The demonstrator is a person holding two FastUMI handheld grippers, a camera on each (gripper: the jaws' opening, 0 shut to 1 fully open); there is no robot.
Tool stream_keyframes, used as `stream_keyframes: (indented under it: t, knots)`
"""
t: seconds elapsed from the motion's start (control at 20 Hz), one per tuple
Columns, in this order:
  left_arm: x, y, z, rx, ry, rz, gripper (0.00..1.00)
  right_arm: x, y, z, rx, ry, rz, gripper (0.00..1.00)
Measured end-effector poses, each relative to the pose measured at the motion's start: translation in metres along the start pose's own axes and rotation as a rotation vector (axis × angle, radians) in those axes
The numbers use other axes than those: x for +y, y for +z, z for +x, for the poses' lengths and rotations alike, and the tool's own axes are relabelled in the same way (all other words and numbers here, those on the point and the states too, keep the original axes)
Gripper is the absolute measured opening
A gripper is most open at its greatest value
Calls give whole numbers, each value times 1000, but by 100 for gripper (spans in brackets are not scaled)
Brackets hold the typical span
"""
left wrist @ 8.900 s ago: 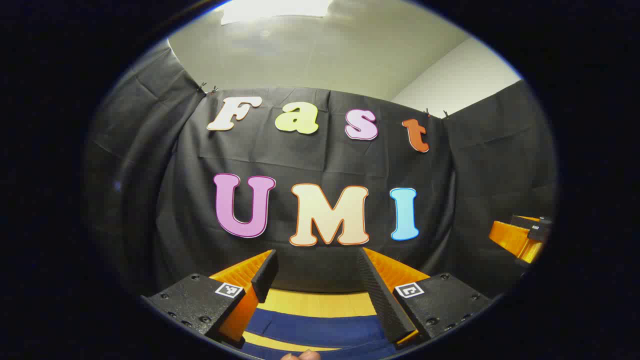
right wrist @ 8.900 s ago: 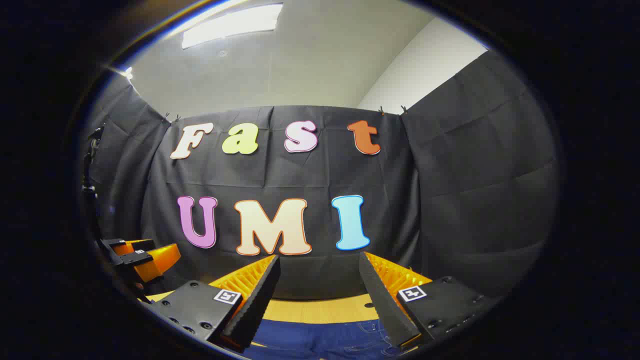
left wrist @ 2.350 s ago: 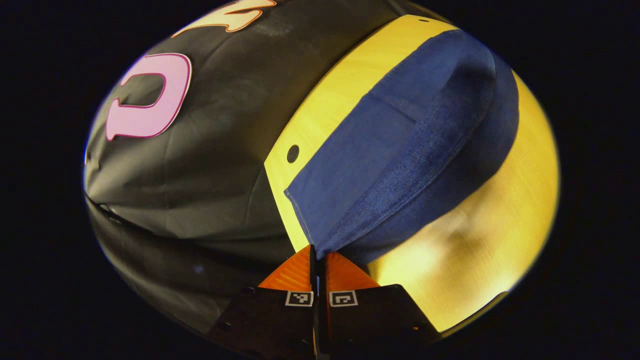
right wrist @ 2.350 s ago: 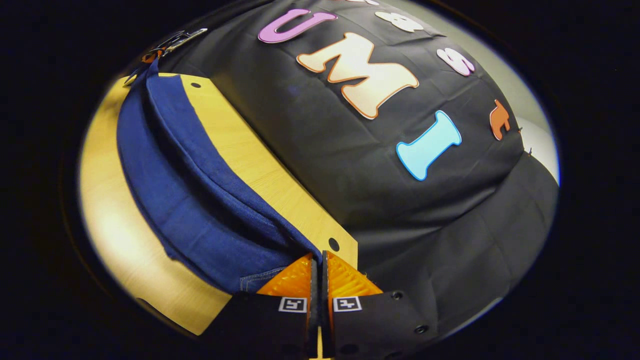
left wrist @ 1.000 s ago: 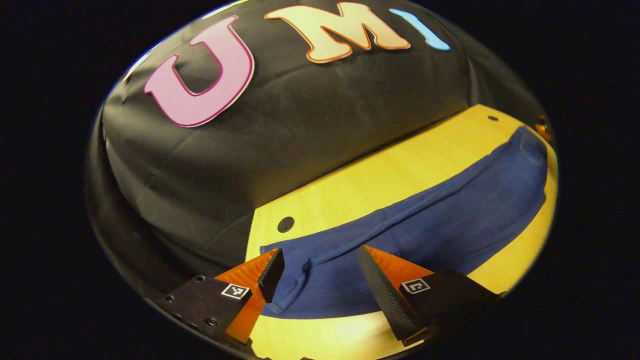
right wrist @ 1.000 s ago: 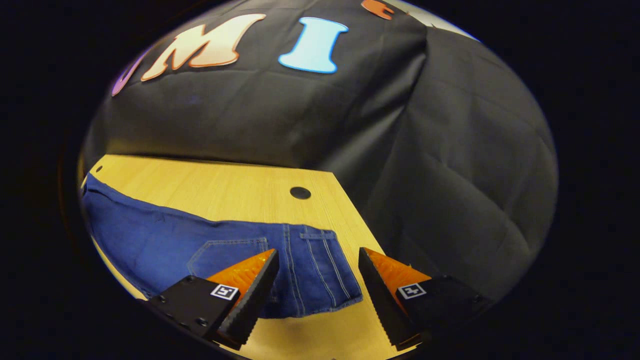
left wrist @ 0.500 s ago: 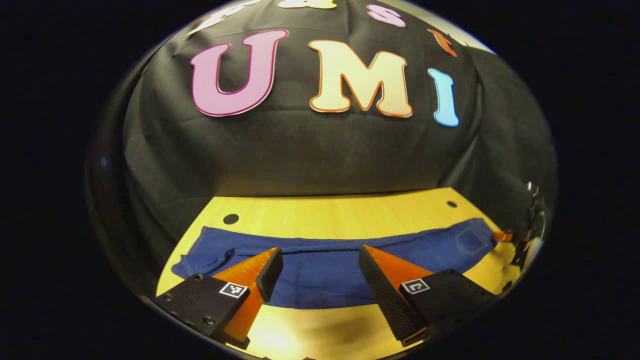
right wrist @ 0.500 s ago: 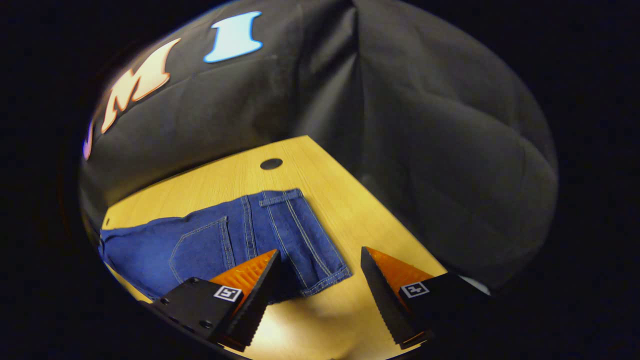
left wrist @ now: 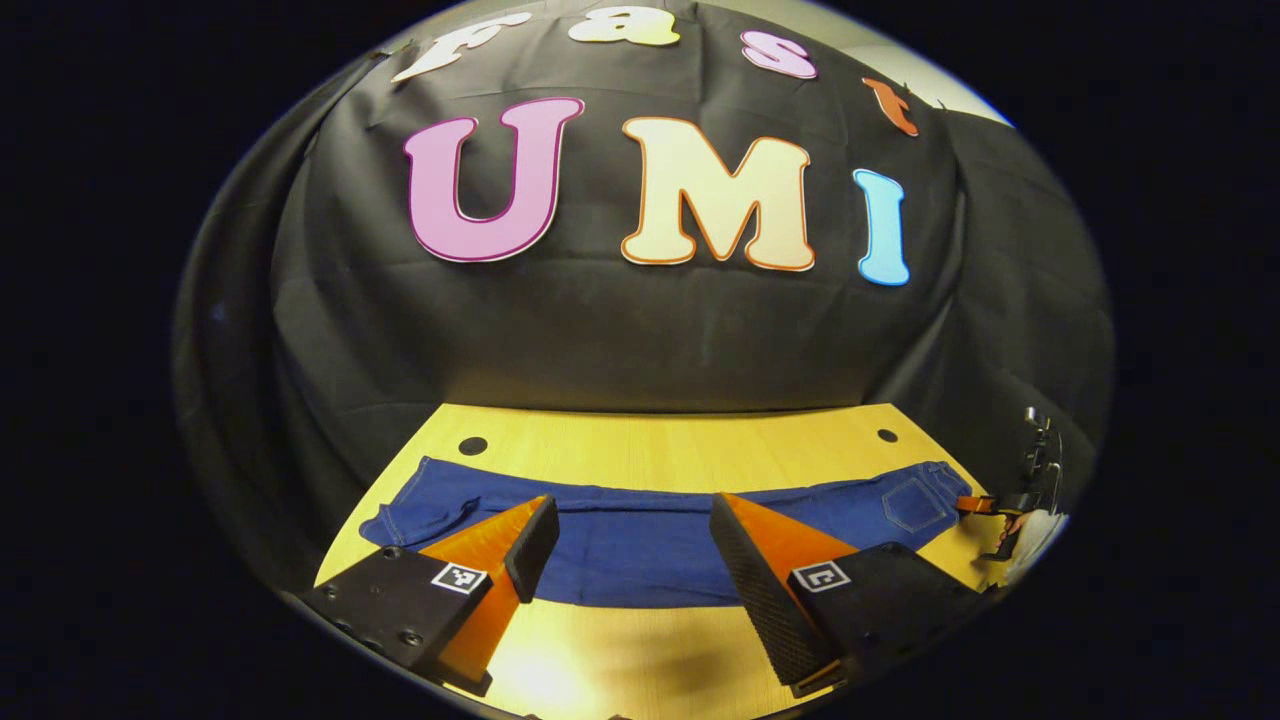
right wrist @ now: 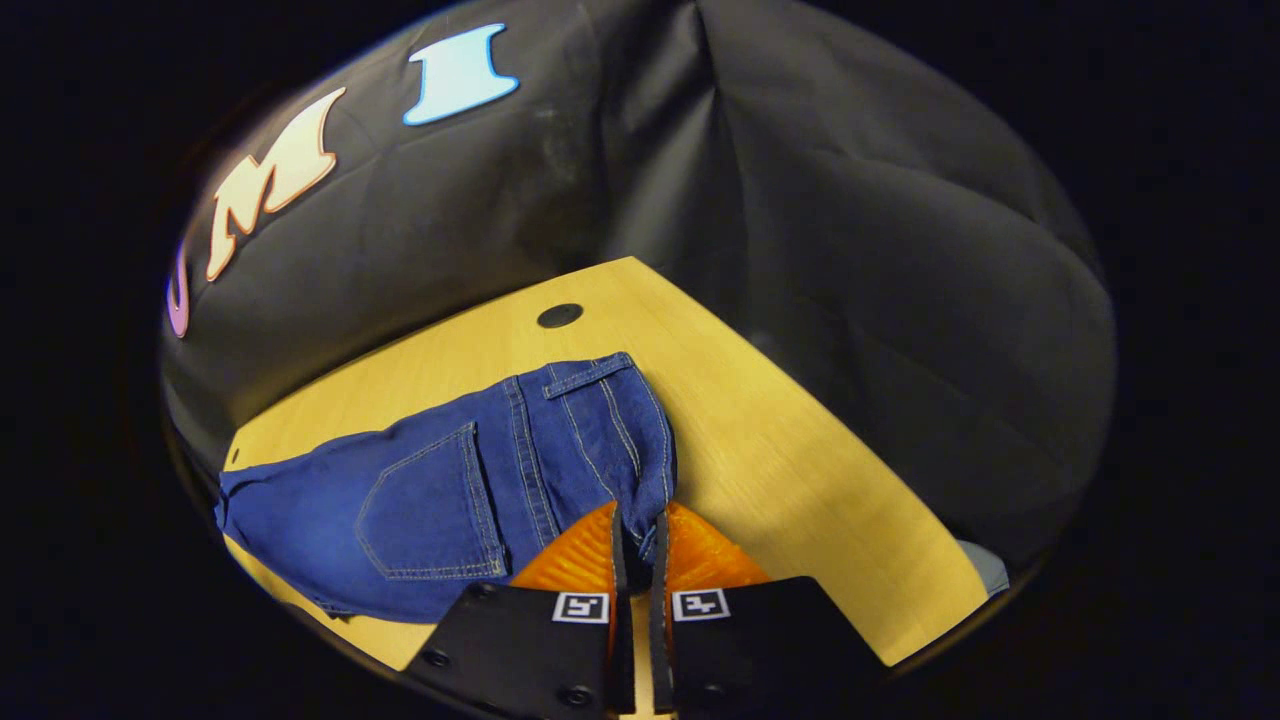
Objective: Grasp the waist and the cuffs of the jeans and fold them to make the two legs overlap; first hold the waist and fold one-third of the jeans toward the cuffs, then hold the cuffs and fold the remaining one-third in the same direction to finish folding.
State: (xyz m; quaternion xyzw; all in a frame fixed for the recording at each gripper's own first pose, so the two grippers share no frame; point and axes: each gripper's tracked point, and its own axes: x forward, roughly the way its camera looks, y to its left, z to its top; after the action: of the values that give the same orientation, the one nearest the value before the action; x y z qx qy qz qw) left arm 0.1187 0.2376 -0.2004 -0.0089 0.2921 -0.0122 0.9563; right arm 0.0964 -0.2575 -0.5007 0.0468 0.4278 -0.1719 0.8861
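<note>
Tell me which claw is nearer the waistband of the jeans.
Right. The right claw is shut on the jeans at the waistband; the left claw hangs open over the middle of the legs.

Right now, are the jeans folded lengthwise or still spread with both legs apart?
Folded lengthwise: the jeans lie as one narrow band on the table, and the right gripper is shut on the waist edge.
</note>
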Motion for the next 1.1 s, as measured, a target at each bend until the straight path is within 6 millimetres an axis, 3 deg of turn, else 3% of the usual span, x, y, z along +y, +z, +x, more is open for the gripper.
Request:
stream_keyframes:
  t: [0.2,0.4,0.6,0.7,0.75,1.1]
  knots:
    - [16,11,-10,-31,-15,-38,94,-21,28,-6,-19,-58,-43,6]
    - [47,15,-19,-44,-14,-105,95,3,74,-56,-144,-28,-73,5]
    - [77,16,-21,-39,-8,-108,95,60,108,-112,-264,61,-122,5]
    - [87,17,-19,-35,-22,-106,95,71,112,-147,-296,103,-116,5]
    - [91,18,-16,-33,-29,-105,95,76,116,-156,-306,126,-107,5]
    - [134,20,-5,-24,-71,-92,95,230,88,-188,-330,292,-166,5]
